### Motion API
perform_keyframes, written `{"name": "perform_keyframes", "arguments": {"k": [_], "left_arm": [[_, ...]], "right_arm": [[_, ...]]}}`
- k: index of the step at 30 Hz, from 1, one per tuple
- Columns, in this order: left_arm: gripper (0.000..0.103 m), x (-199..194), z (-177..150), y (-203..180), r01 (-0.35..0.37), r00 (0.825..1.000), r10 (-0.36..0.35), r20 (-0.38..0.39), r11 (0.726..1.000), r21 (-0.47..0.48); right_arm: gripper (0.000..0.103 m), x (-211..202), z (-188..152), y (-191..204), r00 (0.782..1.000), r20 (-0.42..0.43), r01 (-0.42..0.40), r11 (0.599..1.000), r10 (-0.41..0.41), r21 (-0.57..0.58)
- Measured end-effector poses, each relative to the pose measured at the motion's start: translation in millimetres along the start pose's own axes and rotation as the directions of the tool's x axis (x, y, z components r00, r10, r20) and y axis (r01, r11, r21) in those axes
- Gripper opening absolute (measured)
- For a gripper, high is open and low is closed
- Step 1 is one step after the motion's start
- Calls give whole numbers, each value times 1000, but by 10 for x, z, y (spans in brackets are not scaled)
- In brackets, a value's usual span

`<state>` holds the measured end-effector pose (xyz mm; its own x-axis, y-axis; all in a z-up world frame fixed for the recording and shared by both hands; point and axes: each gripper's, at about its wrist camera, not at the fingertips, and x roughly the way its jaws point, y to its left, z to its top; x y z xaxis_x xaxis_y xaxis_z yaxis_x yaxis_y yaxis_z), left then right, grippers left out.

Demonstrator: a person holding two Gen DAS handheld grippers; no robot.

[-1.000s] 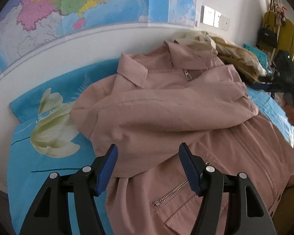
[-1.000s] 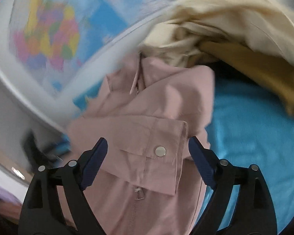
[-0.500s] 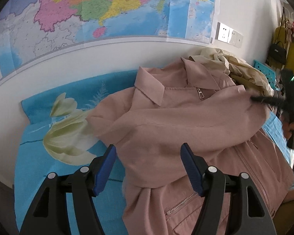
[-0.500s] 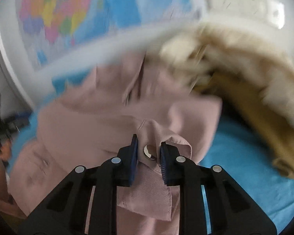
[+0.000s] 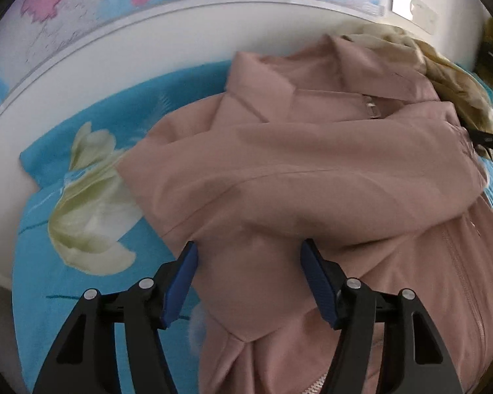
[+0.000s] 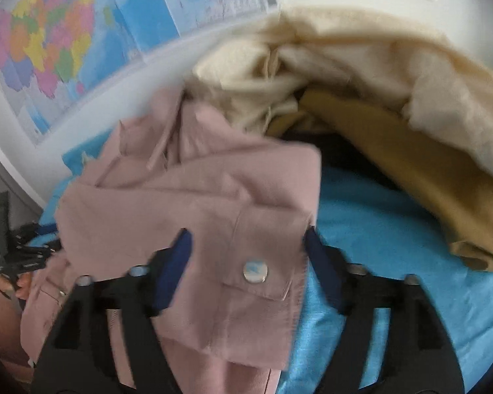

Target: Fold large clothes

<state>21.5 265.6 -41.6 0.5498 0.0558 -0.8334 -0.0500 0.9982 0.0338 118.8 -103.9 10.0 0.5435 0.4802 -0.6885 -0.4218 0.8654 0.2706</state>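
No readable writing is seen; the coloured wall map (image 6: 46, 46) is too blurred. A dusty-pink zip-front jacket (image 5: 312, 170) is laid on blue floral bedding (image 5: 92, 229), collar toward 12 o'clock, sleeve folded across. The left gripper (image 5: 248, 282) is spread over it. The right gripper (image 6: 246, 262), jaws just opened, straddles the snap-button cuff (image 6: 255, 271) unpinched.

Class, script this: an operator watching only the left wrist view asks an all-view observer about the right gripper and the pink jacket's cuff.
Operator: Is the right gripper clamping the cuff?
Observer: No. Its jaws have just been opening and stand wide, the cuff between them.
Operator: What marks that cuff?
Observer: A silver snap button, facing up.
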Motion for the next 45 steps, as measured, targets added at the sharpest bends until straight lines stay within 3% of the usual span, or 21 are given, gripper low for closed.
{"name": "perform_keyframes", "arguments": {"k": [5, 7, 9, 15, 20, 23, 27, 29, 33, 38, 40, 42, 45], "left_arm": [[64, -37, -33, 166, 25, 1000, -25, 10, 998, -57], [64, -84, -43, 141, 36, 999, -35, 31, 999, -37], [64, -83, -38, 97, 19, 999, -19, 28, 1000, -16], [69, 5, -47, 125, -27, 1000, 27, 5, 999, -35], [69, -57, -114, 215, -17, 999, 19, 26, 997, -71], [68, -209, -172, 257, 1, 999, 4, 54, 997, -78], [68, -529, -342, 239, 21, 993, -15, 114, 998, -55], [69, -628, -432, 224, 43, 991, -36, 127, 997, -57], [69, -659, -599, 196, 51, 994, -44, 103, 997, -66], [71, -722, -873, 257, 105, 992, -94, 84, 986, -127], [72, -758, -981, 278, 128, 990, -117, 82, 981, -147], [74, -806, -1082, 282, 143, 988, -132, 81, 978, -150], [76, -888, -1205, 304, 185, 981, -172, 94, 970, -157]], "right_arm": [[73, -191, -100, 154, 999, 4, -40, 991, 41, -127], [73, -35, -192, 304, 998, -35, 50, 974, -59, -222], [57, 180, -249, 369, 991, -86, 79, 962, -105, -262], [42, 469, -145, 403, 981, -54, 163, 944, -186, -287], [44, 578, -94, 373, 979, -61, 171, 942, -196, -288], [45, 362, -101, 384, 985, -36, 153, 952, -169, -263], [48, 35, -185, 543, 997, 6, 81, 950, -83, -303], [48, 34, -269, 653, 999, -30, 33, 936, -46, -352], [47, 410, -350, 721, 989, -94, 75, 925, -118, -372], [43, 534, -287, 655, 989, -92, 86, 947, -120, -308], [47, 477, -268, 636, 989, -94, 83, 953, -114, -292], [66, 274, -284, 603, 992, -84, 66, 961, -92, -270], [69, -38, -323, 490, 997, -67, 30, 977, -45, -209]]}}
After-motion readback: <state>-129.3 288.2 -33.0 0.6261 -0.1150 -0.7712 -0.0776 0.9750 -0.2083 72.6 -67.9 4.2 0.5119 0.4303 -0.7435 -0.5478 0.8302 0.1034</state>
